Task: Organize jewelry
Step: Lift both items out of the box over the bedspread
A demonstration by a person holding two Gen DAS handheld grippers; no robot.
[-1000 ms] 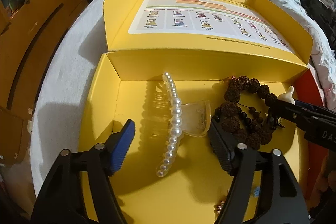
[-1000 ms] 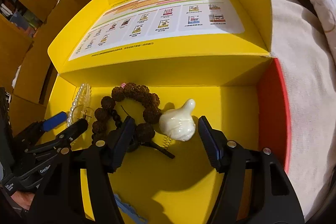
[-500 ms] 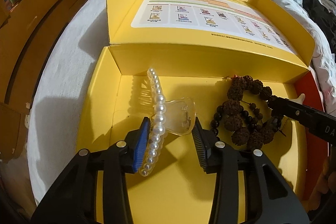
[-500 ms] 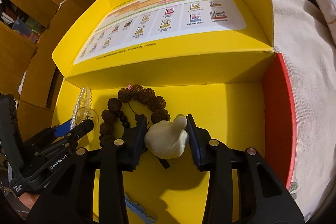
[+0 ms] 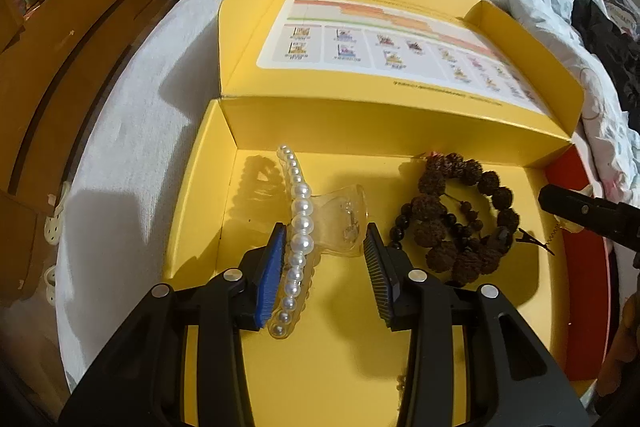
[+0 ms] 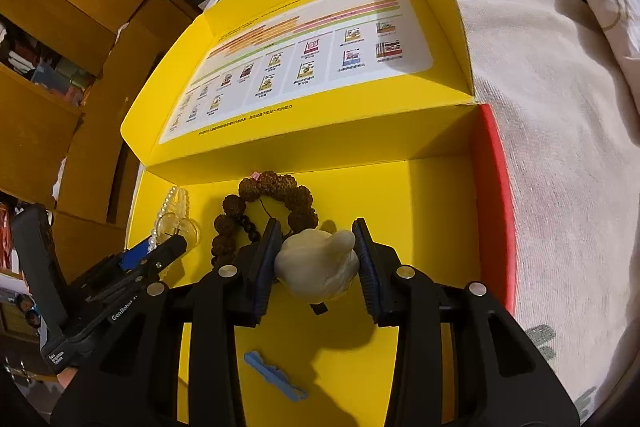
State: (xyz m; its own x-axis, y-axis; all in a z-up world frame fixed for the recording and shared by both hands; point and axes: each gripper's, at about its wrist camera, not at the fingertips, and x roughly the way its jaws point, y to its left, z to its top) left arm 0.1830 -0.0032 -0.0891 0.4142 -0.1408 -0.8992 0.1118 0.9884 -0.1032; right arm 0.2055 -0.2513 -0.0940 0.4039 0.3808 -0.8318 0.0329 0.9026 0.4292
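A yellow box (image 5: 200, 187) lies open on a bed. My left gripper (image 5: 326, 267) is shut on a clear hair claw clip trimmed with pearls (image 5: 302, 223) and holds it lifted above the box floor. To its right, a dark brown bead bracelet (image 5: 460, 215) lies in the box. My right gripper (image 6: 316, 259) is shut on a cream-white hair clip (image 6: 320, 267), also raised above the floor. The bracelet (image 6: 264, 203) lies just behind it, and the left gripper with the pearl clip (image 6: 176, 211) shows at the left.
The box lid (image 6: 304, 67) with a printed chart lies folded back behind. The box's right wall is red (image 6: 492, 195). A small blue clip (image 6: 272, 375) lies on the box floor near me. Wooden cabinets (image 5: 60, 39) stand to the left; bedding (image 6: 560, 107) is to the right.
Both grippers have closed: the left on the pearl claw clip, the right on the cream-white clip. Both clips have been lifted off the box floor.
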